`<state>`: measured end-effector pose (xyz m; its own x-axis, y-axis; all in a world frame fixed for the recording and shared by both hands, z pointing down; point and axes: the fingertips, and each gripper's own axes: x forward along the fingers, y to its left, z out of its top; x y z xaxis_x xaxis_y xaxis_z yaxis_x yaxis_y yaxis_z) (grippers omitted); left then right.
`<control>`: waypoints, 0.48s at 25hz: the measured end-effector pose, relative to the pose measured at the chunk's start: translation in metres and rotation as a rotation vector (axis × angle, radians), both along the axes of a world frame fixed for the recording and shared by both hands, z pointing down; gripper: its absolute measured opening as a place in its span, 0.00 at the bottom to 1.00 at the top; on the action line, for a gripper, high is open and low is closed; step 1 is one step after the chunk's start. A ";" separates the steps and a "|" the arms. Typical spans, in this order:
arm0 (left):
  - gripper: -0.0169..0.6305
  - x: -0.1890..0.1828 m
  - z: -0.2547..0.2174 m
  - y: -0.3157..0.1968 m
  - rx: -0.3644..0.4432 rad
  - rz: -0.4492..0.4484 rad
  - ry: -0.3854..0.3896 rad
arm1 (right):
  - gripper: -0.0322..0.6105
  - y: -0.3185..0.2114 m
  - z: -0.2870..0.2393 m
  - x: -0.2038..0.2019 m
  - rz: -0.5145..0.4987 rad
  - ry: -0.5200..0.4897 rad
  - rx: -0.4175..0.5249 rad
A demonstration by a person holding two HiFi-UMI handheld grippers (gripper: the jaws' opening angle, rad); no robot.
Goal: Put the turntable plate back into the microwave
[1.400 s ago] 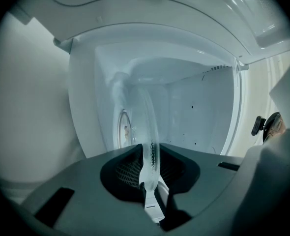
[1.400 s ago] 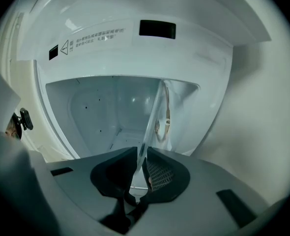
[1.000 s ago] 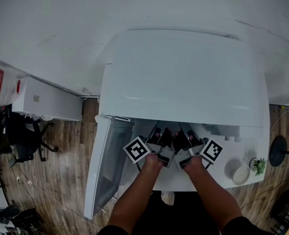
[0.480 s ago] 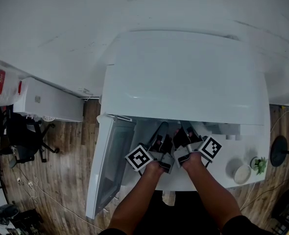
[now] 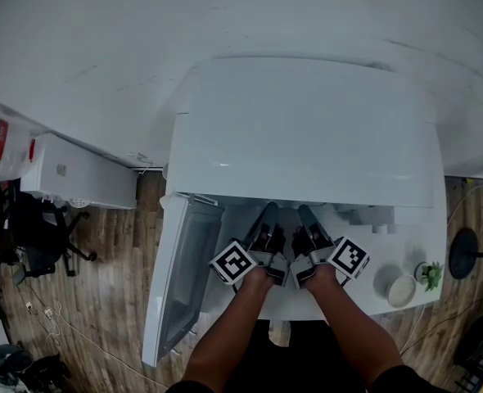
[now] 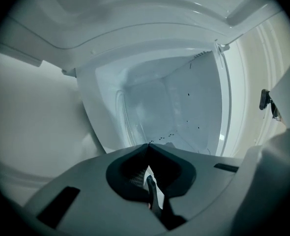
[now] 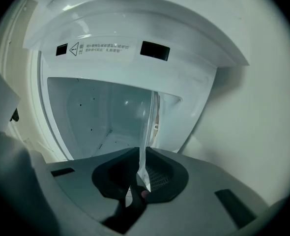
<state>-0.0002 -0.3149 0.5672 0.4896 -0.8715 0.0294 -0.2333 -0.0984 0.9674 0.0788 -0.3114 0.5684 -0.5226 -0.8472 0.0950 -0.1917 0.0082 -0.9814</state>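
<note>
The white microwave [image 5: 307, 137] stands with its door [image 5: 180, 277] swung open to the left. My left gripper [image 5: 268, 219] and right gripper [image 5: 304, 217] sit side by side at the mouth of the cavity, both pointing in. The clear glass turntable plate [image 7: 146, 127] rises edge-on from the right gripper [image 7: 139, 151], whose jaws are shut on its rim. In the left gripper view the left gripper [image 6: 148, 146] is also shut, and the plate [image 6: 128, 117] shows only as a faint curved rim against the cavity wall. From the head view the plate is hidden.
The microwave sits on a white table [image 5: 364, 297] with a small white cup [image 5: 402, 289] and a tiny plant [image 5: 431, 275] at the right. A white unit [image 5: 78, 174] and an office chair [image 5: 37, 228] stand on the wood floor at the left. A black round stand base [image 5: 464, 252] is at the right.
Both grippers have drawn a little closer together and edged further into the microwave opening. Their hold has not changed.
</note>
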 end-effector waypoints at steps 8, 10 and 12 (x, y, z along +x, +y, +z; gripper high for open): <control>0.06 0.000 -0.013 0.022 0.067 0.044 -0.160 | 0.07 0.030 -0.032 -0.001 -0.121 0.278 0.182; 0.06 0.001 -0.022 0.033 0.106 0.068 -0.225 | 0.07 0.036 -0.051 -0.003 -0.154 0.388 0.282; 0.06 0.000 -0.035 0.044 0.166 0.093 -0.308 | 0.08 0.044 -0.069 -0.006 -0.181 0.469 0.363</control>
